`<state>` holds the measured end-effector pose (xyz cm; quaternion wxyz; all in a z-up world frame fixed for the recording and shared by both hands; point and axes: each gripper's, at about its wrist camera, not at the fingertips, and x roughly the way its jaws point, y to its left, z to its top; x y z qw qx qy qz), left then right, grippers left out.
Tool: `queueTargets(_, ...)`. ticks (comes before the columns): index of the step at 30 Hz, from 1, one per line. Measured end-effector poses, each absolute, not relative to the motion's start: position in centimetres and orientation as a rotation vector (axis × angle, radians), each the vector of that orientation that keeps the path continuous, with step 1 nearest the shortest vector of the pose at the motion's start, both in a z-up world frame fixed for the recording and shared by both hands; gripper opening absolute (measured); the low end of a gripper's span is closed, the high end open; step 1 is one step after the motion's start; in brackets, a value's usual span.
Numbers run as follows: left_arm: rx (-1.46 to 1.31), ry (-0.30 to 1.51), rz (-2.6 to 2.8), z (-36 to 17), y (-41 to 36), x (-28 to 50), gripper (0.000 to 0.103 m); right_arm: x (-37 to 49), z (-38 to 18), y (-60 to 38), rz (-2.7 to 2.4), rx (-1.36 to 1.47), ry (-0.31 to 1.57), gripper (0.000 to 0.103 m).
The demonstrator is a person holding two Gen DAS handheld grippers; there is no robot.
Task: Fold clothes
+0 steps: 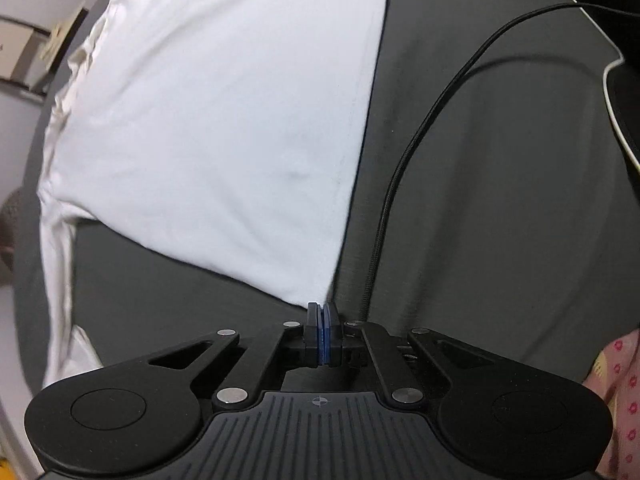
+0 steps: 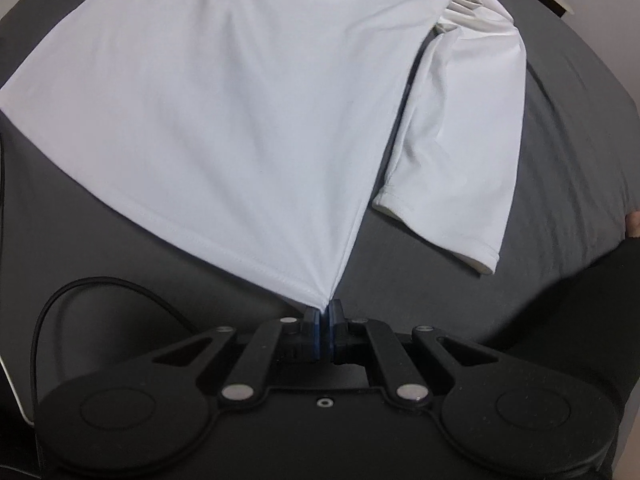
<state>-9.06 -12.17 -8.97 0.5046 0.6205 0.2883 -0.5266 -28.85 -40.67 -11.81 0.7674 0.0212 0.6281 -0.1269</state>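
Note:
A white long-sleeved shirt [image 1: 216, 120] lies spread flat on a dark grey surface [image 1: 500, 200]. In the left wrist view my left gripper [image 1: 323, 306] is shut, and the shirt's near hem corner runs right into its blue pads. In the right wrist view the same shirt [image 2: 220, 120] narrows to its other hem corner, which is pinched in my shut right gripper [image 2: 325, 306]. One sleeve [image 2: 460, 140] lies folded alongside the body at the right. The other sleeve [image 1: 58, 280] trails down the left edge.
A black cable [image 1: 400, 168] curves over the grey surface to the right of the shirt and loops near the right gripper [image 2: 80, 284]. A pink patterned cloth [image 1: 616, 392] sits at the lower right. A person's dark sleeve [image 2: 580, 300] is at the right edge.

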Motion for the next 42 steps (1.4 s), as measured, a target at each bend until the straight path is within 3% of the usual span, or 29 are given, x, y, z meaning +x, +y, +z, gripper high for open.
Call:
queueTargets(9,1.416,0.751,-1.245,-9.4,-11.9,-8.8,0.003,-29.9,-11.7,-40.5,-0.245,0.093,1.400,0.019)
queueTargets(12,1.357,0.817,-1.262,-7.9,-11.5,-8.5,0.008,-29.8,-8.7,-40.2,-0.203,0.124,1.304,0.023)
queueTargets(17,1.112,0.809,-1.264,-3.0,-11.8,-6.0,0.009,-25.9,-4.5,-38.7,-0.110,0.156,1.032,0.031)
queueTargets(23,0.706,0.796,-1.118,0.0,-13.0,3.4,0.010,-16.4,-7.7,-34.3,0.063,0.100,0.895,0.032)
queueTargets(34,-0.183,0.998,-0.634,-8.6,-10.2,19.1,0.011,-11.8,-15.3,-26.7,0.260,0.405,0.705,0.035)
queueTargets(42,-0.434,1.021,-0.564,-14.6,-13.1,20.7,0.011,-13.4,-16.4,-27.5,0.317,0.452,0.700,0.037)
